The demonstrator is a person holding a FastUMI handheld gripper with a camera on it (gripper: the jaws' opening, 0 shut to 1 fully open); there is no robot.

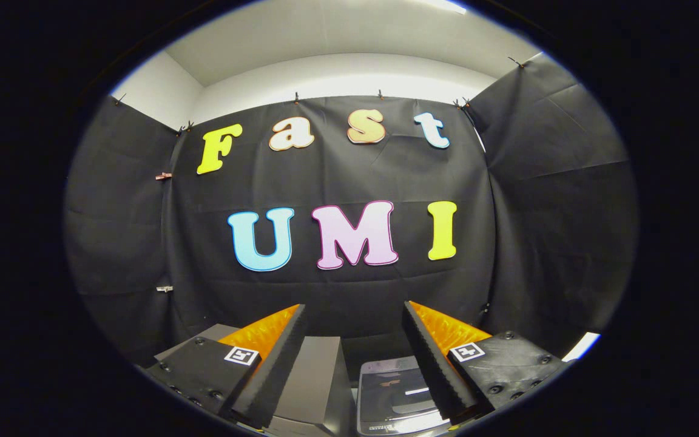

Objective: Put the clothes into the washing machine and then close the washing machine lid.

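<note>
Black cloth walls close the booth on three sides, with a pale ceiling above. Low in the gripper view, at about six o'clock between the fingers, sits the washing machine (395,394): a small grey top-loader whose dark glossy lid (393,388) appears to lie flat and shut, though the right finger covers part of it. Just beside it, toward seven o'clock, stands a grey box (313,382) with a plain flat top, partly behind the left finger.

The claw (352,321) is spread wide with nothing between its fingers; they frame the machine from above and behind, pointing mostly at the back wall. That high, level hold looks like a resting or travelling pose rather than a reach, since the fingers (276,358) sit well above the machine.

Clothes cannot be made out anywhere ahead of the fingers, so I cannot tell where they lie. A lid lying down and an empty claw would suit a machine still waiting for laundry as well as one already loaded and shut; what is inside cannot be told through the lid.
</note>
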